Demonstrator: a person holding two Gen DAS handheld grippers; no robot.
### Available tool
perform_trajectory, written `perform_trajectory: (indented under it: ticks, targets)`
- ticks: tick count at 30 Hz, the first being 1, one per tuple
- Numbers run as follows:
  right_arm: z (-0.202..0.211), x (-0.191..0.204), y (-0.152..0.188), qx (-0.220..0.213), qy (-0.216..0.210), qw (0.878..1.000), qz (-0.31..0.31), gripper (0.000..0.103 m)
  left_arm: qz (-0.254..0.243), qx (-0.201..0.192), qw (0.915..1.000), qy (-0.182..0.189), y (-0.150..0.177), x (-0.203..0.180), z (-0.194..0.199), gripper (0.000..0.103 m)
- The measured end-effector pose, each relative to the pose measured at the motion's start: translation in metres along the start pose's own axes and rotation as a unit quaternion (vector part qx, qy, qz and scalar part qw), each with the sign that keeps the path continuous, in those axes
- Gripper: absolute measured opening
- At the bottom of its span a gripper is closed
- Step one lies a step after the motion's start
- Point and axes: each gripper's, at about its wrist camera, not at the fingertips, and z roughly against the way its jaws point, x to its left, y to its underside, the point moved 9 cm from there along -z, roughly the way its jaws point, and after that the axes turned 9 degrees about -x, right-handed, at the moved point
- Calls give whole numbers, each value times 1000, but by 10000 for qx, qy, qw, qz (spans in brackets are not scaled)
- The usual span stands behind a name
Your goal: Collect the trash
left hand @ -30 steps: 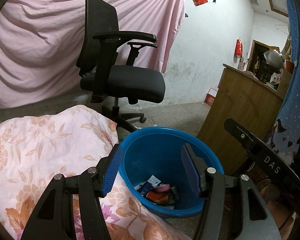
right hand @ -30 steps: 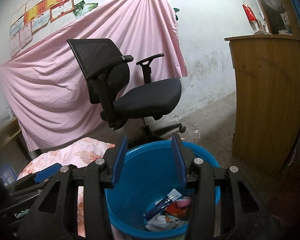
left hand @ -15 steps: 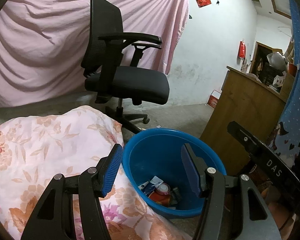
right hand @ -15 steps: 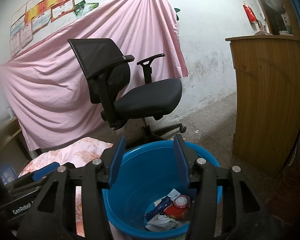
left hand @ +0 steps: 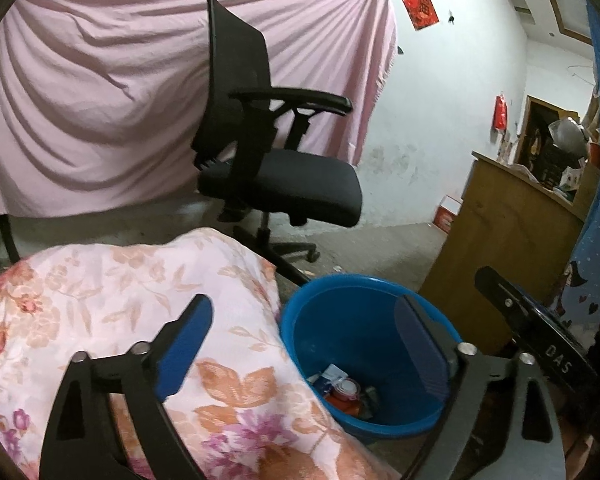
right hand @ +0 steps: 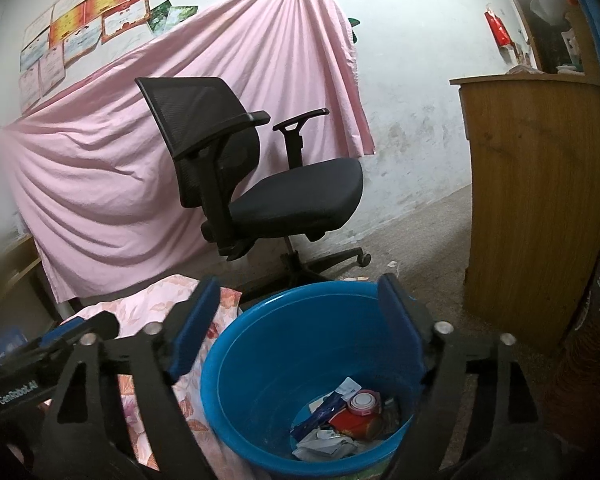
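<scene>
Trash released into the blue bucket (right hand: 260,344)

Both hand-held grippers, left (left hand: 304,344) and right (right hand: 300,320), are being opened wide, nothing held; can (right hand: 356,416) is now binned.

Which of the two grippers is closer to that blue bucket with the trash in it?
Right. The right gripper hangs over the blue bucket, fingers opening, empty. The left gripper hangs beside it, partly over the floral quilt.

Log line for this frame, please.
left hand-held gripper: opening, empty | right hand-held gripper: opening, empty | trash: in blue bucket
</scene>
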Motion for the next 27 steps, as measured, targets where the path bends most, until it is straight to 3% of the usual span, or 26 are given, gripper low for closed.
perform_trajectory:
  ticks: [4, 10, 27]
  targets:
    - [-1, 0, 3, 28, 114, 9999, 50, 103, 201, -256, 9993, -197, -6, 14, 8, 99]
    - [-1, 6, 9, 119, 119, 9998, 118, 103, 389, -320, 9979, -405, -11, 35, 13, 99]
    - [25, 25, 13, -57, 84, 9990, 428, 103, -281, -543, 9960, -645, -4, 49, 41, 99]
